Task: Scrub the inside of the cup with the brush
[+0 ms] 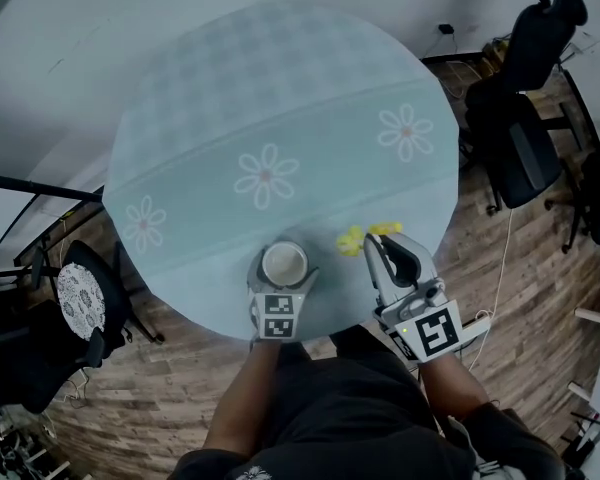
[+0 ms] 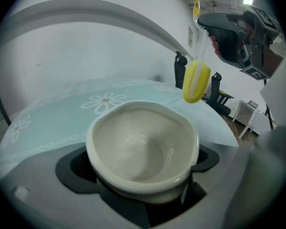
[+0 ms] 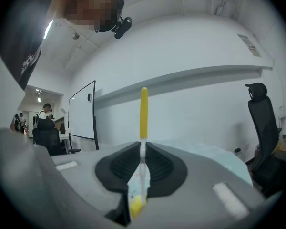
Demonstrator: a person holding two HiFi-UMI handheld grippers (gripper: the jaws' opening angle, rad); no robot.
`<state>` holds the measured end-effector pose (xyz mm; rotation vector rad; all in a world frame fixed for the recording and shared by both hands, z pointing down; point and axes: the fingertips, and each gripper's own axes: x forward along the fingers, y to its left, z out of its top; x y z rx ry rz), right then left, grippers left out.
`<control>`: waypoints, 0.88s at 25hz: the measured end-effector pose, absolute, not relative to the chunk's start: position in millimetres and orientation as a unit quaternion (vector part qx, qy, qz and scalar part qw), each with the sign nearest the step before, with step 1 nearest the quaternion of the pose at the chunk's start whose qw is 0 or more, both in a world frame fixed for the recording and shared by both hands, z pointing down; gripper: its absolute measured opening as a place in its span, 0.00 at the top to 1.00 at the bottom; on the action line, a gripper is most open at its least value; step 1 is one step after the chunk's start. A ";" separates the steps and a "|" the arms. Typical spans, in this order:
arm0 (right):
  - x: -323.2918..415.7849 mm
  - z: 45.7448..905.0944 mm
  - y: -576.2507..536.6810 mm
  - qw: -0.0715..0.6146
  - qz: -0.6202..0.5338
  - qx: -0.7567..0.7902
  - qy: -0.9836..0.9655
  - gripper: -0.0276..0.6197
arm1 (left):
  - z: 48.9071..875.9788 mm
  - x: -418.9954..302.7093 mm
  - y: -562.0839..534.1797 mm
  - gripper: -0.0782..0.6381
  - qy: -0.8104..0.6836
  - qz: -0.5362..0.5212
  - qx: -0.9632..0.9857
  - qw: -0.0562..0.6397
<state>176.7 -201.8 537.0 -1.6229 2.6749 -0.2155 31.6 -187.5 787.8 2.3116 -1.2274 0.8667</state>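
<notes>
Clamped in the left gripper [image 1: 283, 280], the white ceramic cup [image 2: 143, 147] is at the table's [image 1: 280, 118] near edge; rigid, probably slick and chippable, so hold its walls. Just beyond, the right gripper [image 1: 385, 240] pinches the light yellow brush's [image 2: 196, 81] thin handle.

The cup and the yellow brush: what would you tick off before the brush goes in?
1. The cup is gripped by the left hand-held gripper: ok, the jaws press on its sides.
2. The brush is clamped in the right hand-held gripper: ok, the jaws are shut on its handle.
3. The cup mouth is open with nothing inside: ok.
4. The brush head is lined up over the cup mouth: not ok, it hangs outside the rim, towards the right.
5. The cup bottom rests on the table: cannot tell.
</notes>
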 end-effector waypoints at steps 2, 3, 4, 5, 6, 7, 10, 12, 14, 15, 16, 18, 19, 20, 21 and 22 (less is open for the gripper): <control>176.5 536.3 -202.2 0.003 -0.069 -0.511 0.857 0.90 | 787.7 30.8 -186.6 0.10 -0.438 0.309 0.822 0.191; 176.2 535.8 -202.3 0.003 -0.069 -0.508 0.859 0.90 | 787.4 30.4 -186.4 0.10 -0.439 0.310 0.822 0.190; 175.9 534.9 -202.5 0.002 -0.069 -0.505 0.861 0.90 | 786.8 29.9 -186.2 0.10 -0.440 0.310 0.822 0.189; 175.5 533.8 -202.9 0.002 -0.069 -0.502 0.862 0.90 | 786.0 29.4 -186.2 0.10 -0.441 0.309 0.821 0.188; 175.1 532.7 -203.3 0.002 -0.068 -0.498 0.864 0.90 | 785.1 28.8 -186.3 0.11 -0.444 0.308 0.820 0.187; 174.6 531.6 -203.7 0.001 -0.068 -0.495 0.866 0.90 | 784.1 28.1 -186.5 0.11 -0.446 0.306 0.820 0.187; 173.5 529.0 -203.9 0.001 -0.064 -0.491 0.869 0.90 | 777.0 26.0 -187.1 0.11 -0.452 0.296 0.821 0.182; 172.2 526.0 -204.1 0.004 -0.062 -0.493 0.868 0.90 | 767.3 24.4 -186.1 0.11 -0.452 0.295 0.825 0.166; 168.9 520.4 -204.3 0.009 -0.059 -0.496 0.866 0.90 | 754.3 21.8 -185.9 0.11 -0.450 0.297 0.830 0.141; 166.5 516.2 -204.5 0.013 -0.057 -0.498 0.865 0.90 | 747.4 19.7 -186.9 0.11 -0.450 0.299 0.832 0.128; 163.7 511.2 -204.4 0.017 -0.054 -0.499 0.865 0.90 | 740.4 17.1 -188.2 0.11 -0.450 0.302 0.832 0.115; 157.4 500.1 -203.1 0.022 -0.044 -0.499 0.865 0.90 | 724.5 12.0 -192.1 0.11 -0.452 0.304 0.833 0.093; 153.7 494.3 -202.3 0.024 -0.038 -0.499 0.865 0.90 | 716.4 9.1 -194.5 0.11 -0.454 0.303 0.833 0.085; 149.4 488.3 -201.3 0.025 -0.031 -0.500 0.865 0.90 | 708.3 5.5 -197.3 0.11 -0.456 0.300 0.834 0.078; 144.5 481.9 -200.2 0.026 -0.024 -0.500 0.865 0.90 | 700.0 1.3 -200.1 0.11 -0.458 0.296 0.835 0.073; 139.4 475.3 -198.8 0.026 -0.017 -0.501 0.865 0.90 | 691.5 -3.1 -202.7 0.11 -0.460 0.291 0.836 0.068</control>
